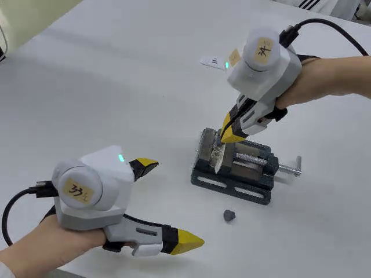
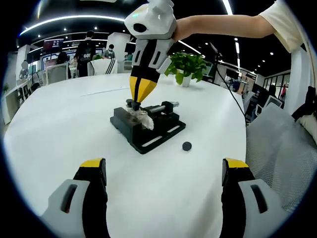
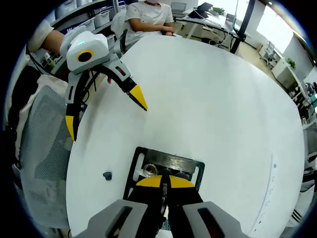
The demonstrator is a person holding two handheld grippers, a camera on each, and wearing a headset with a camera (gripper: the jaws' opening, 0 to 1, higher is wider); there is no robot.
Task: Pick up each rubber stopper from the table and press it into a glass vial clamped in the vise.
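A dark vise [image 1: 232, 185] stands on the white table and clamps a clear glass vial [image 1: 217, 155]. My right gripper [image 1: 232, 137] is shut, its yellow tips pointing down right at the vial's top. Whether a stopper is pinched between them is hidden. In the right gripper view the shut tips [image 3: 165, 181] cover part of the vise [image 3: 171, 161] beside the vial [image 3: 148, 170]. A small dark rubber stopper [image 1: 229, 216] lies loose in front of the vise. My left gripper [image 1: 168, 202] hovers open and empty at the near left, facing the vise [image 2: 148, 131] and the stopper [image 2: 186, 146].
A white label strip [image 1: 211, 61] lies on the table behind the vise. The vise's screw handle [image 1: 288, 169] sticks out to the right. A potted plant [image 2: 185, 64] stands at the table's far side, with mesh chairs [image 2: 277, 144] and seated people around.
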